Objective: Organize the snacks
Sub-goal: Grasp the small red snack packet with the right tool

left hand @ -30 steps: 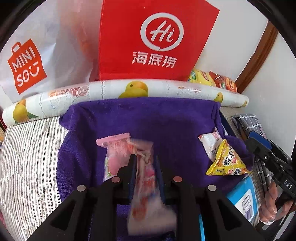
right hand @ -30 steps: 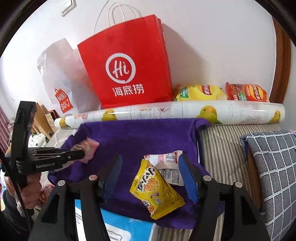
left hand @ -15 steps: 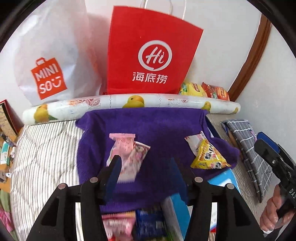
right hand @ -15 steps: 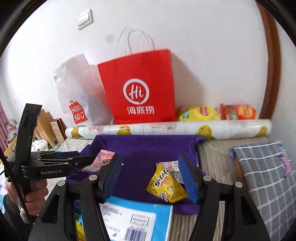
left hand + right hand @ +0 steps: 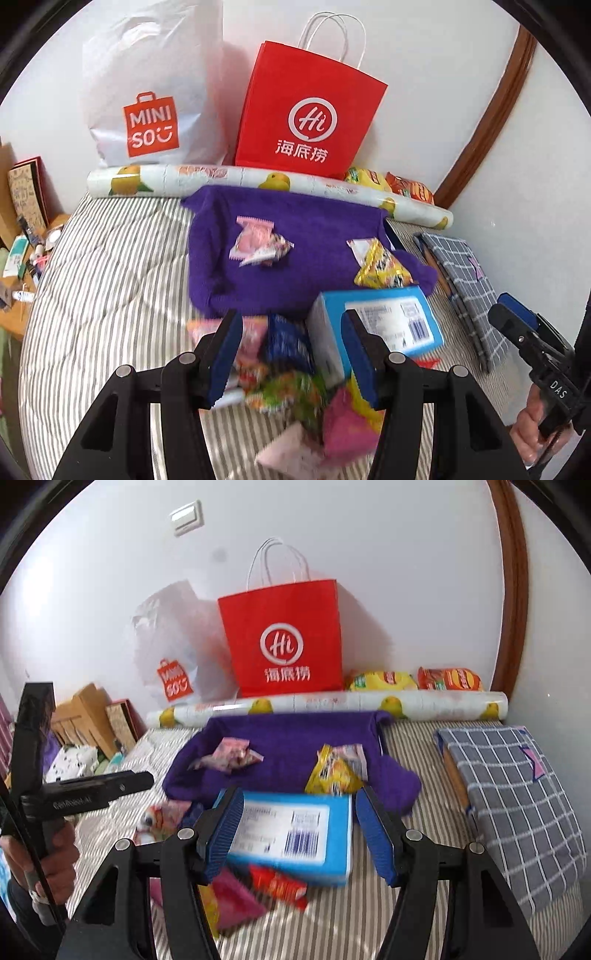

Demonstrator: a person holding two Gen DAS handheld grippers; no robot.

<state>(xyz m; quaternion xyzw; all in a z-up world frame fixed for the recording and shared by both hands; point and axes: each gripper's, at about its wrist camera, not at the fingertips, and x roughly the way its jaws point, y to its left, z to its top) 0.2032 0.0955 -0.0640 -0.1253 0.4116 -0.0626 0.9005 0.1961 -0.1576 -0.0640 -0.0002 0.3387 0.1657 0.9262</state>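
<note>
Striped bed (image 5: 110, 295), blurred snack heap (image 5: 295, 398) behind left gripper (image 5: 291, 354).

Black left tool (image 5: 291, 356), ridged blue pads (image 5: 227, 354), silver screws, seemingly plastic.

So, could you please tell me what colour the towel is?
Purple towel, clearest in the left wrist view.
</note>
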